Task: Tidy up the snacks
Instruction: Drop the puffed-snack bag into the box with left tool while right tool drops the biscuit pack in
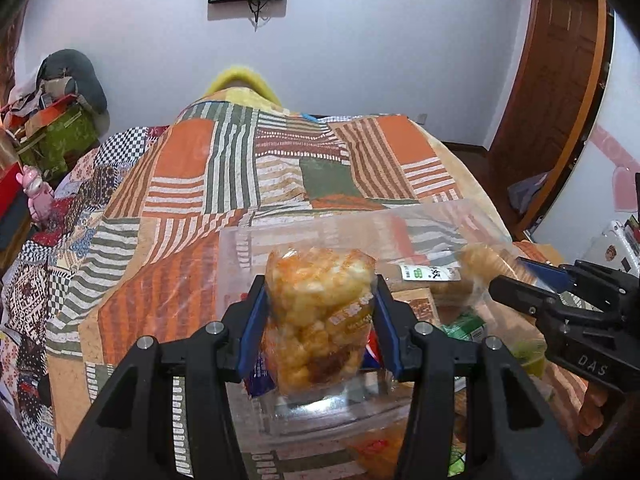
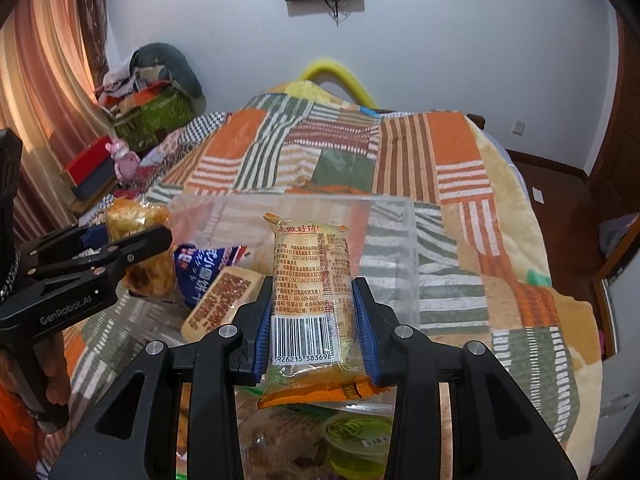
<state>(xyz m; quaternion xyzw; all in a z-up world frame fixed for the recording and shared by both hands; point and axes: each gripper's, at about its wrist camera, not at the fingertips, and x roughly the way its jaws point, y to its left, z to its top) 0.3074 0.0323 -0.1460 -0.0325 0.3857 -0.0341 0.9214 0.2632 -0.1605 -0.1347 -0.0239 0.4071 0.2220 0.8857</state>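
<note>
My left gripper [image 1: 319,304] is shut on a clear pack of puffed yellow-orange snack [image 1: 320,312] and holds it upright over a clear plastic box [image 1: 240,248] on the bed. My right gripper [image 2: 313,314] is shut on a pack of cookies with a barcode [image 2: 310,280], also over the box [image 2: 404,240]. The right gripper [image 1: 516,286] shows at the right of the left wrist view; the left gripper [image 2: 160,240] with its puffed snack pack [image 2: 136,220] shows at the left of the right wrist view. A blue pack [image 2: 208,268] and a brown pack [image 2: 224,300] lie in the box.
The box sits on a patchwork quilt [image 1: 248,160]. A green jelly cup [image 2: 356,440] and other snacks lie near the front. Boxes and a pink toy [image 2: 124,160] stand left of the bed. A wooden door [image 1: 552,80] is on the right.
</note>
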